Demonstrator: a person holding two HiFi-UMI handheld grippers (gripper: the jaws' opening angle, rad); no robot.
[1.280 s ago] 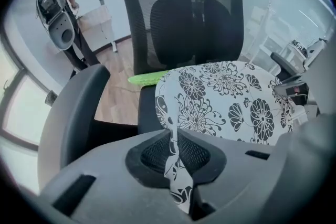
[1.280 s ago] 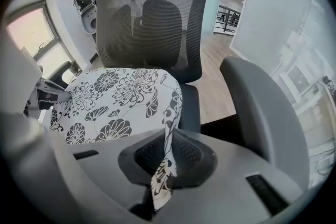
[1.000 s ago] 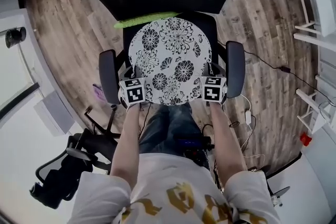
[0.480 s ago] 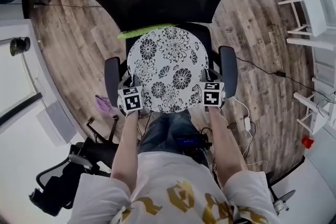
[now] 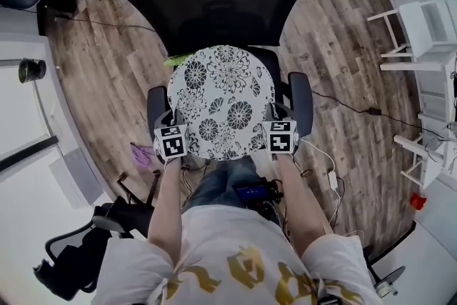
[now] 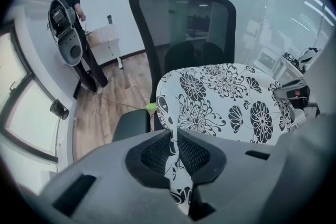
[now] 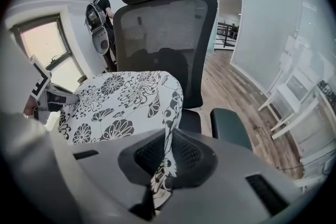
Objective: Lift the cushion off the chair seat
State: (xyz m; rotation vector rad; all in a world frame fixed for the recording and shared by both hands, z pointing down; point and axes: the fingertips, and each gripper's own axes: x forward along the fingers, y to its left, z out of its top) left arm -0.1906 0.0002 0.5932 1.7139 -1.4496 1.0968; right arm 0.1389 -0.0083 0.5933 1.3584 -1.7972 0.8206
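Left claw (image 6: pixel 173 150): clamped on the left hem of the cushion (image 5: pixel 220 98), fabric pinched thin between the pads.
Cushion: round and flowered, spread over the chair (image 5: pixel 214 3) seat. It looks clear of the seat, though the seat itself is mostly hidden.
Right claw (image 7: pixel 167 157): clamped on the opposite hem.
Opposite grips probably keep it spread and even, not folding.

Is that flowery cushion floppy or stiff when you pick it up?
The cushion probably squashes easily: its edge pinches thin in the left gripper. Held by two edges it looks flat, so likely light, not floppy.
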